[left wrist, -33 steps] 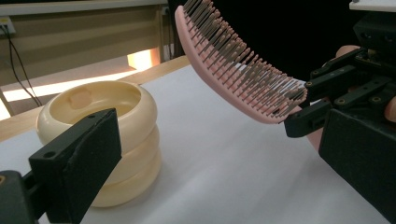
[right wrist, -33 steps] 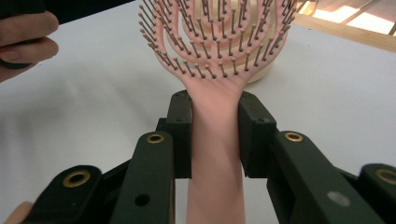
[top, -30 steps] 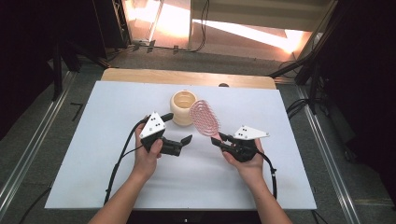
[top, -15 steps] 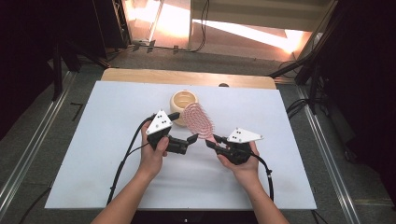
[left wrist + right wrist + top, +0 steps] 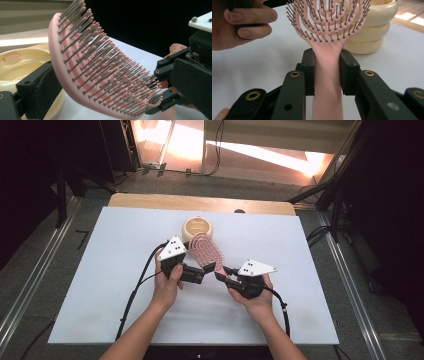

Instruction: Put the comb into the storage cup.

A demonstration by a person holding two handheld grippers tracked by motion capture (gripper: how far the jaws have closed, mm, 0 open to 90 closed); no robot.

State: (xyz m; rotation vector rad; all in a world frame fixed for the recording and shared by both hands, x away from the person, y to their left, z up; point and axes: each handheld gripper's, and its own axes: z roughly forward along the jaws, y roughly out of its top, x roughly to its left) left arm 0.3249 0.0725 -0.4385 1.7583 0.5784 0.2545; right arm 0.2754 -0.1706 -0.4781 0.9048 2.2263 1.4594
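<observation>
Above the white table (image 5: pixel 110 270), the right hand-held gripper (image 5: pixel 223 272) clamps the pink hairbrush (image 5: pixel 204 251) handle; the left hand-held gripper's (image 5: pixel 202 272) state unclear

We list a pink hairbrush (image 5: pixel 75 75), curved, bristles facing right; one black finger (image 5: pixel 40 92) of our left gripper beside its back; a cream bowl (image 5: pixel 22 62) behind; the right gripper (image 5: pixel 190 82) at the bristle tips; white tabletop (image 5: pixel 135 55).

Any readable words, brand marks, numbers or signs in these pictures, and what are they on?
None can be read. The pink hairbrush, the cream bowl, the white table sheet and both grey gripper plates show no lettering; the small dark dots on the plates are not characters.
</observation>
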